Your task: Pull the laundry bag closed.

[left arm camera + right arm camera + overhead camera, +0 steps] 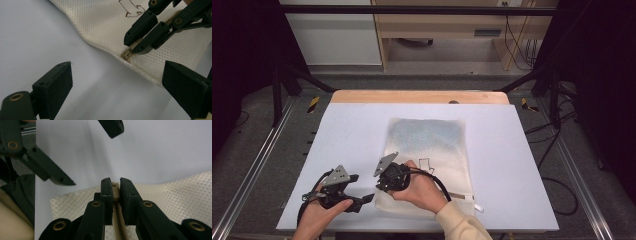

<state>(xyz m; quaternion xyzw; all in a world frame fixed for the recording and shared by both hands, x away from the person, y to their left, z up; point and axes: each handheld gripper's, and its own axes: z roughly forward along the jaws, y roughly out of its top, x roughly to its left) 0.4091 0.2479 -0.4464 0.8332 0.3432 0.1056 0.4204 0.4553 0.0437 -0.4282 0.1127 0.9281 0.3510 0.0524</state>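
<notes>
Two black jaws of my right gripper (pixel 114 188) pinch the tan zipper pull (pixel 115 192) of a cream mesh bag (pixel 427 145), which lies flat on the white table (pixel 347 130), near its front edge. Honeycomb weave covers the bag; a brown line drawing (pixel 131 10) is partly cut off. My left gripper (pixel 117 85) hovers just beside the bag's corner, jaws wide apart, empty.

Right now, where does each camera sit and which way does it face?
High view: above the person's side, facing forward and down on the white table; both hands show.
Left gripper view: rides the left hand-held gripper, facing the cream mesh zip bag.
Right gripper view: rides the right hand-held gripper, clamped on the zip.
All share the bag.
</notes>
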